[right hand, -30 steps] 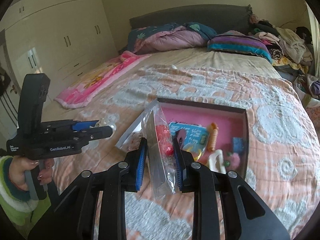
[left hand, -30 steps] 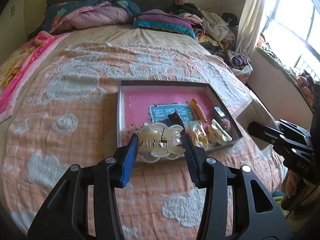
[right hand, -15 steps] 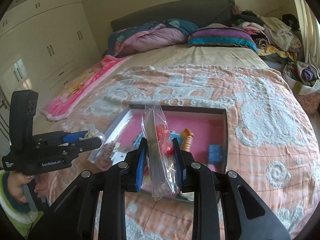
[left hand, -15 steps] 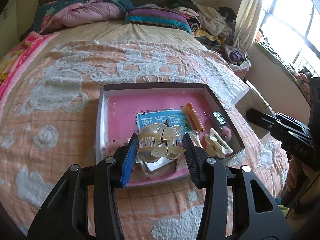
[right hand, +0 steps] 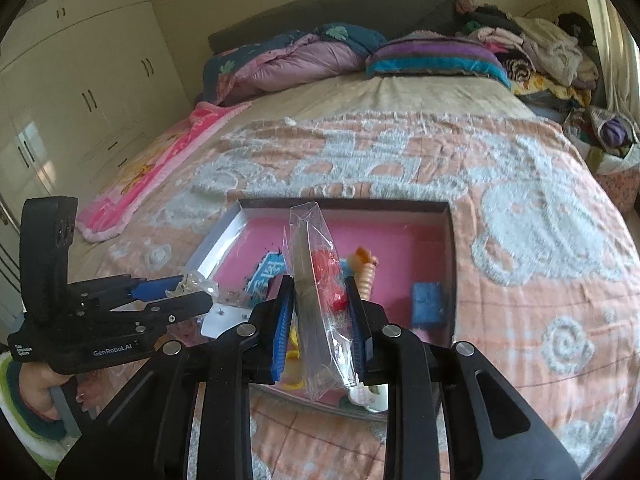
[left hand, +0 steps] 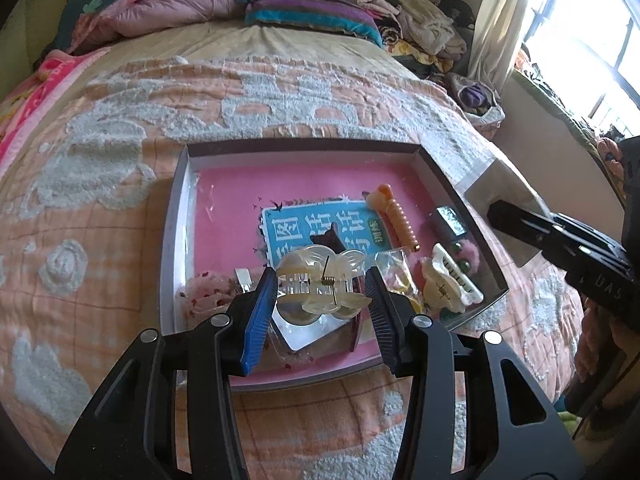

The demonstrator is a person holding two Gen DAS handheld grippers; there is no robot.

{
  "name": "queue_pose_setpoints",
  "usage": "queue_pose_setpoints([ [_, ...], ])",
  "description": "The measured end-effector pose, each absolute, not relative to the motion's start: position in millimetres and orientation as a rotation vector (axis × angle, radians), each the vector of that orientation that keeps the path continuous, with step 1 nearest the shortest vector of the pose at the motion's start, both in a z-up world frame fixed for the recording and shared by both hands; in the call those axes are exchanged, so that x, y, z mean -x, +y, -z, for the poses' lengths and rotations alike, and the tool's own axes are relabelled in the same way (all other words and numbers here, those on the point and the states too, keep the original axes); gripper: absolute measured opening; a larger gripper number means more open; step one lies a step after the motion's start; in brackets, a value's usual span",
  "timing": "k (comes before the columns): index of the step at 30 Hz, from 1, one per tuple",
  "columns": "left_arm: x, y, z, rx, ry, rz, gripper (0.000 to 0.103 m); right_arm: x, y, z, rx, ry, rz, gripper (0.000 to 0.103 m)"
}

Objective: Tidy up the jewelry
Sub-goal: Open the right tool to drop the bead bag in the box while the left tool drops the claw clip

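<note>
My left gripper [left hand: 322,292] is shut on a pale translucent butterfly hair claw [left hand: 320,280] and holds it above the near part of a shallow pink-lined box [left hand: 224,216] on the bed. My right gripper [right hand: 318,316] is shut on a clear plastic packet [right hand: 312,280] with a red item inside, held upright over the same box [right hand: 400,232]. The box holds a blue card [left hand: 316,228], an orange ribbed clip [left hand: 396,216], a white hair claw [left hand: 448,284] and other small pieces. The left gripper also shows in the right wrist view [right hand: 188,292].
The box lies on an orange and white patterned blanket [left hand: 100,168]. Pillows and quilts [left hand: 168,0] lie at the head of the bed, a clothes pile [left hand: 424,20] at the far right. A window [left hand: 580,32] is at right, wardrobes [right hand: 80,80] at left.
Both grippers have moved forward over the box with their loads still held. The box now looks larger and closer in both views.
</note>
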State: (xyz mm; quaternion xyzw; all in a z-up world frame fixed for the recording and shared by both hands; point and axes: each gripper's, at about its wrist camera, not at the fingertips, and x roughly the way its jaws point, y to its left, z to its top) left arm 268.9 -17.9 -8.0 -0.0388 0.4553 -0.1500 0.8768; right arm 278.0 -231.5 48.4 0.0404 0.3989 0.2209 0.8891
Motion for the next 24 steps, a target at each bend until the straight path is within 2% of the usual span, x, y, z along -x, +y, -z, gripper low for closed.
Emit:
queue_pose_setpoints([
  [18, -269.8, -22.9, 23.8, 0.060, 0.985, 0.313, 0.037, -281.6, -214.3, -17.6, -0.084, 0.900, -0.470, 0.028],
  [20, -270.3, -23.1, 24.1, 0.059, 0.985, 0.312, 0.037, -281.6, -215.5, -18.4, -0.086, 0.895, -0.460, 0.040],
  [24, -270.8, -23.9, 23.6, 0.059, 0.984, 0.316, 0.037, -279.0, -222.0, -23.0, -0.107, 0.886, -0.446, 0.051],
])
